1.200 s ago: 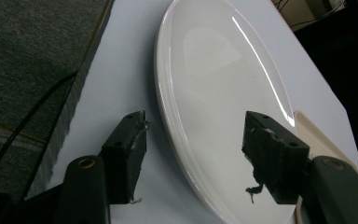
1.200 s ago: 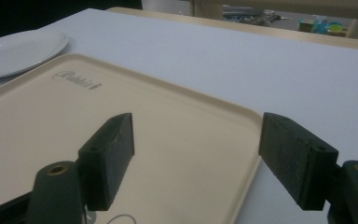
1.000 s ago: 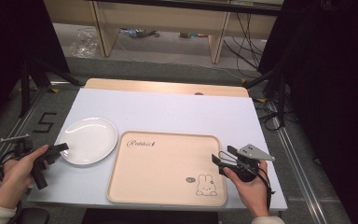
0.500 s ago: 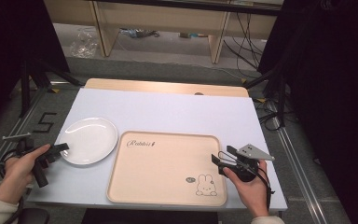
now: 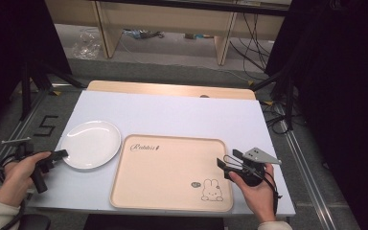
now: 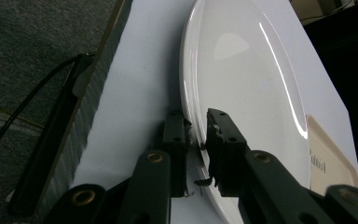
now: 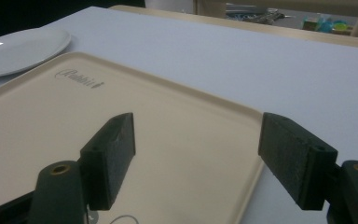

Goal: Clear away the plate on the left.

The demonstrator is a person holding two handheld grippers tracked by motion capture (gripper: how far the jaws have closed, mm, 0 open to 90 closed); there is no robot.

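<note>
So nearest the person, the left hand holds the left gripper down at the near left corner of the counter. Its jaws are pinched tight on the near edge of the white plate; in the left gripper view you can see the rim of that plate sandwiched right between the two black pads, with only a sliver of gap.

Over on the other side, the right hand holds the right gripper just above the near right corner of the beige tray, by the little rabbit drawing. That gripper is wide open, holding nothing. In the right gripper view the pads sit far apart with the tray's rim showing between them. A grey three-cornered plate sits on top of that gripper.

The tray lies flat in the middle of the near half of the counter, with "Rabbit" lettering at its far left corner. The plate sits just beside the tray's left edge, toward the far end of that edge.

Beyond the tray it's bare white counter, then a wooden strip along the far edge, and past that some cables on the floor.
</note>
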